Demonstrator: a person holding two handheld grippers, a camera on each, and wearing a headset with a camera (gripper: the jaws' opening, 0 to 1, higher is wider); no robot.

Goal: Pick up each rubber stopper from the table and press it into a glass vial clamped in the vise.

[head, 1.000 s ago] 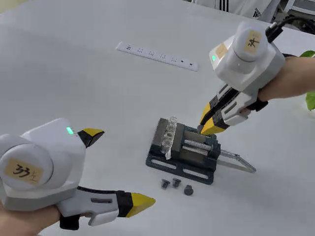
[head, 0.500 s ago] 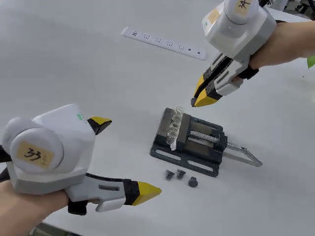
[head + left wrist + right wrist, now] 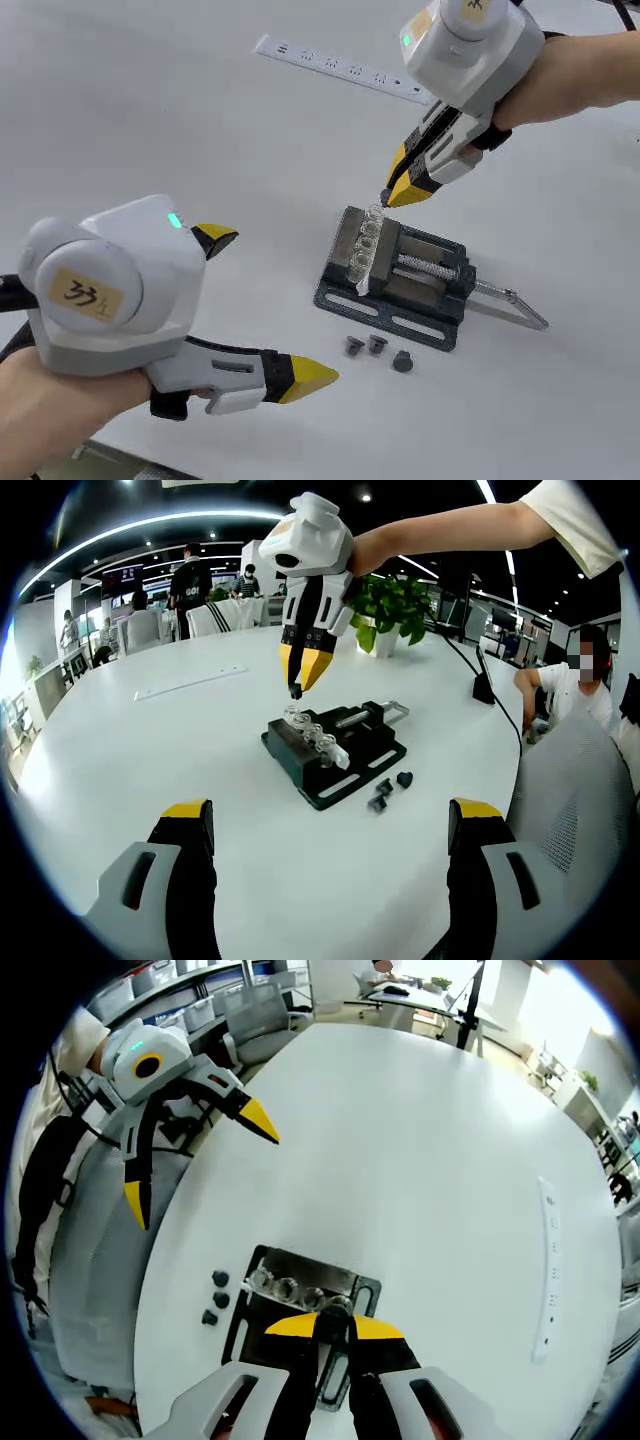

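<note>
A dark vise (image 3: pixel 425 290) stands on the white table with a row of clear glass vials (image 3: pixel 368 243) clamped in its jaws. Three dark rubber stoppers (image 3: pixel 377 345) lie loose just in front of it. My right gripper (image 3: pixel 390 197) hangs tip-down just above the farthest vial, shut on a small dark rubber stopper (image 3: pixel 295 691). In the right gripper view its yellow tips (image 3: pixel 332 1326) sit right over the vials (image 3: pixel 290 1286). At lower left, well short of the vise, my left gripper (image 3: pixel 268 306) is open and holds nothing; the vise (image 3: pixel 335 752) lies ahead between its jaws.
A white power strip (image 3: pixel 340 68) lies flat at the far side of the table. The vise's screw handle (image 3: pixel 510 303) sticks out to the right. Chairs, a potted plant (image 3: pixel 385 595) and people are beyond the table's far edge.
My right gripper has moved from beside the vise's screw side up and across to just above the far vial. The left gripper stays open at lower left. The head camera shifted.
</note>
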